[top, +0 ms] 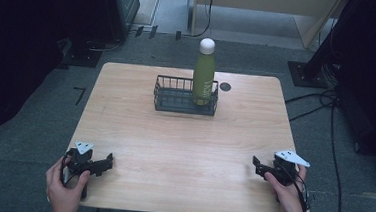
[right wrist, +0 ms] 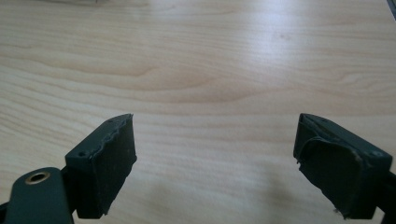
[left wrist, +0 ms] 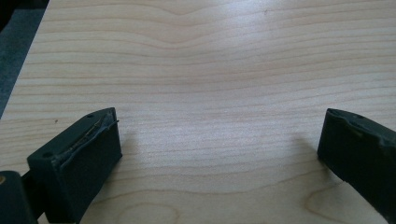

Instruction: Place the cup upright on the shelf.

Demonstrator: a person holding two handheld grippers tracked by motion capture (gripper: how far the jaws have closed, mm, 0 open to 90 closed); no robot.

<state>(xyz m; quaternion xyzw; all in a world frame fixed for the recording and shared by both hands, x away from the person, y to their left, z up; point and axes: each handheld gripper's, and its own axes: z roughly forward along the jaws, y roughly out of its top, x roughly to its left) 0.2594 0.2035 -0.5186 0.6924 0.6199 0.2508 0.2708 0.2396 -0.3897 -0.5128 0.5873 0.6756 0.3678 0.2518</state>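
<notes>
Black tongs (top: 108,161), grey three-cornered plates (top: 84,147)

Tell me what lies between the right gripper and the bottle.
Only bare table. In the high view, nothing sits between the right gripper and the bottle, apart from the wall of the basket it stands in.

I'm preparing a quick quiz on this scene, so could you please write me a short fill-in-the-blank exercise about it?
1. The green bottle stands inside the wire ____.
2. The bottle's cap is ____ in colour.
3. Both the left gripper and the right gripper have ____ jaws with nothing between them.

Missing words: basket; white; open
</notes>
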